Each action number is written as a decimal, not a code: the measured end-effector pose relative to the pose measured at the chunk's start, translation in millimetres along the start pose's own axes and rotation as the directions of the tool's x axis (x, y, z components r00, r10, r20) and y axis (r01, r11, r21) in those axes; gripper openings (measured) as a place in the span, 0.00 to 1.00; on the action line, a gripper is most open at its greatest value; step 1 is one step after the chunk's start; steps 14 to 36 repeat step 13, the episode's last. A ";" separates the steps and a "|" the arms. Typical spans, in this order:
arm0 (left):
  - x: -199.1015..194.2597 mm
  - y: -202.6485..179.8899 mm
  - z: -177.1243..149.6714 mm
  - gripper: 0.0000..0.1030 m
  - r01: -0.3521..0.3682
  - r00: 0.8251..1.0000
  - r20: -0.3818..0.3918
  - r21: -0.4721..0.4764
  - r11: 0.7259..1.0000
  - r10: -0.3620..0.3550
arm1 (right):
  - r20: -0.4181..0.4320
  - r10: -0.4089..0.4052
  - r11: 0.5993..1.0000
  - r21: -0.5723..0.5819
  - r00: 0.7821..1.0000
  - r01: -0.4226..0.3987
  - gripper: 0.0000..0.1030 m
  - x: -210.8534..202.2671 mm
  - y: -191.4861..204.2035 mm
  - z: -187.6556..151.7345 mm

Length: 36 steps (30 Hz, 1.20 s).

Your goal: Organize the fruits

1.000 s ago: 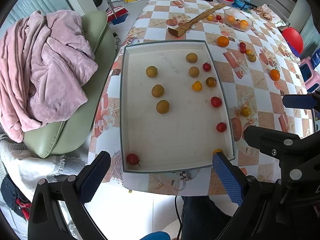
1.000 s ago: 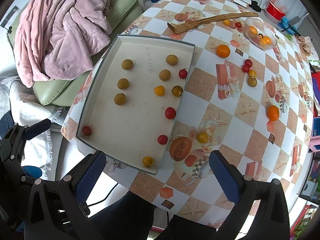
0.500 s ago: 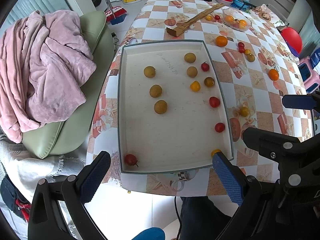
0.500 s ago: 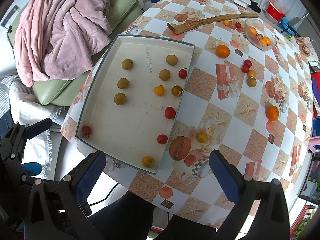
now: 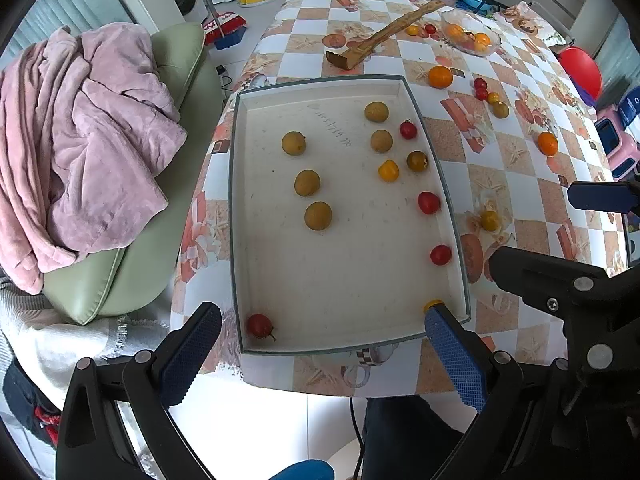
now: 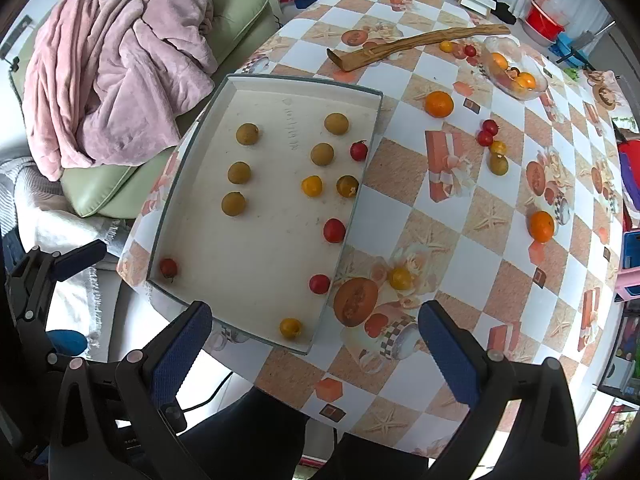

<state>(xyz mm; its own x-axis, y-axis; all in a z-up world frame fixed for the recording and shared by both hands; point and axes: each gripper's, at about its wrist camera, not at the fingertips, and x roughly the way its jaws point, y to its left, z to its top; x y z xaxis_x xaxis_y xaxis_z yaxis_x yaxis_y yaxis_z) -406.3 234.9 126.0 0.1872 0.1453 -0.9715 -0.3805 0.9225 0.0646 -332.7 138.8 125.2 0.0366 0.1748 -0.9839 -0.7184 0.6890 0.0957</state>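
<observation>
Tray shifted slightly; round smooth fruits inside.

Table with checkered fruit-print cloth carries shallow white tray at 9 o'clock; wooden stick at 12; glass bowl at 1; oranges and small red and yellow fruits loose on cloth at 3; yellow fruit just beside tray

home living room | green sofa with pink blanket | patterned tablecloth | broom
</observation>
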 end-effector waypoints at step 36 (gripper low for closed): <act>16.6 2.9 10.2 0.99 -0.007 1.000 0.010 0.025 1.000 0.007 | -0.025 0.001 1.000 0.031 1.000 -0.001 1.00 15.6 2.9 5.3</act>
